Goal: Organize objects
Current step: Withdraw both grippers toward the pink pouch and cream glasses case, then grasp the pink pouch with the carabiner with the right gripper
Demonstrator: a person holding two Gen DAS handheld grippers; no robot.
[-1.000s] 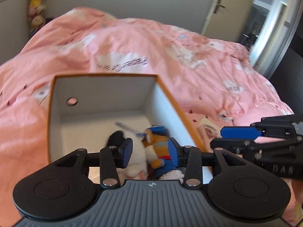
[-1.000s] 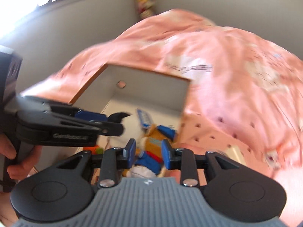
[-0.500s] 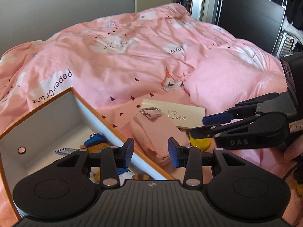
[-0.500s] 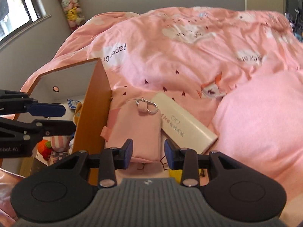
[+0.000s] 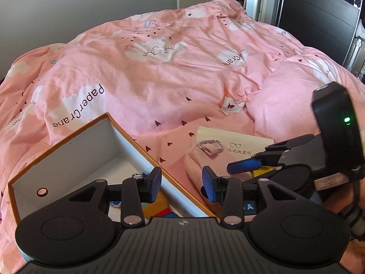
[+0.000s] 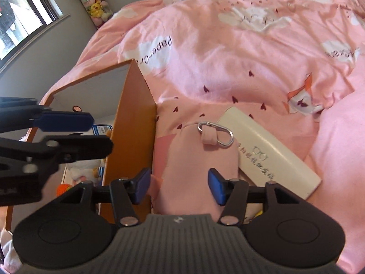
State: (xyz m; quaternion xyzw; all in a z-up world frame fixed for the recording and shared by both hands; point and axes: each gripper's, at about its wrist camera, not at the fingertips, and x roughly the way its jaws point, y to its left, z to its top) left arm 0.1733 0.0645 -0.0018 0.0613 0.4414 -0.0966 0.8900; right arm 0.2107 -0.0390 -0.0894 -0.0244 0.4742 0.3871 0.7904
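A bed covered by a pink quilt [image 5: 159,73] printed with white clouds, small dark hearts and the words "PaperCrane" was seen filling most of both views. Grey walls were seen behind it, a window [image 6: 20,16] and a hanging column of soft toys [image 6: 95,4] at one side, a dark wardrobe [image 5: 319,18] at the other. An orange box [image 6: 134,123] with a white inside was set on the quilt, with soft toys [image 6: 82,166] lying in it. Just beside its outer wall a pink pouch [image 6: 200,166] with a metal clip [image 6: 216,132] was laid, partly over a cream glasses case [image 6: 269,150]. The right gripper [image 6: 180,186] was held over the pouch, its jaws opening, the pouch between them but not pressed. The left gripper [image 5: 181,183] was spread above the box's rim, nothing pinched.
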